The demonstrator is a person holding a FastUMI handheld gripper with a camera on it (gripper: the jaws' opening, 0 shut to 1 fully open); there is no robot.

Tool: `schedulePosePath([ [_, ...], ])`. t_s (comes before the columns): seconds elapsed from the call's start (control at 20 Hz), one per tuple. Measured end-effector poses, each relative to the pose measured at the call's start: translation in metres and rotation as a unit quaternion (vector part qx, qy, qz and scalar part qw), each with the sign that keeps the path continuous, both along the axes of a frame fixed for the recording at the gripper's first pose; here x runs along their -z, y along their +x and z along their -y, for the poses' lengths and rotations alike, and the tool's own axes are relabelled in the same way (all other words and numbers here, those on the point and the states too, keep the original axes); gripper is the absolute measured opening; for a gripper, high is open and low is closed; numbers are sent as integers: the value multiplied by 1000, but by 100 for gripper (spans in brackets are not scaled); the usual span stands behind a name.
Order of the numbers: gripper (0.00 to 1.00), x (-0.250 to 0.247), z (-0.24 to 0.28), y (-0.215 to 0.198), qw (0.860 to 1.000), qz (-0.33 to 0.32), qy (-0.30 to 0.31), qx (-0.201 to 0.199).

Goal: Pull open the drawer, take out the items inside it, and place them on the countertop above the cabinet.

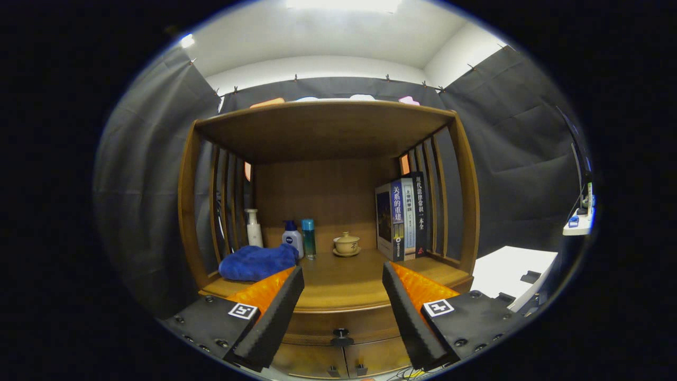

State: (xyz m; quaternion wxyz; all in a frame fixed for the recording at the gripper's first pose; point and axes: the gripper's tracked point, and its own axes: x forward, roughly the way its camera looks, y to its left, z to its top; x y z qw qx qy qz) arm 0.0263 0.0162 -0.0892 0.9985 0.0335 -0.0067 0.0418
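Task looks barely started. Tongs (pixel 342 312) are spread wide, nothing between the fingers, held in front of the cabinet (pixel 328 211). Drawer (pixel 338 325) sits just ahead of and below the fingertips, front flush with the cabinet, so it reads as closed. Its black knob (pixel 341 334) is centred in the gap between the fingers, not touched.

Desk (pixel 344 280) above the drawer, beyond the fingertips, already carries:
- blue cloth (pixel 257 262), beyond the left finger
- white pump bottle (pixel 254 227), white bottle with blue cap (pixel 292 238), teal bottle (pixel 308 238), further back
- lidded teacup on saucer (pixel 346 244), straight ahead
- books (pixel 403 218), upright, beyond the right finger

Can't tell whether any of these came out of the drawer; contents are hidden.

Left to do, as I judge it: grab knob, pull open, lift items out, set them on the desk. Free room is mid-desk, just past the fingertips.
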Motion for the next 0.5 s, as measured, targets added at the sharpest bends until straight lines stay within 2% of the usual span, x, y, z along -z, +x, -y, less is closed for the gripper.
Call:
schedulePosePath([
  [0.5, 99, 104, -3, 20, 998, -62, 11, -4],
])
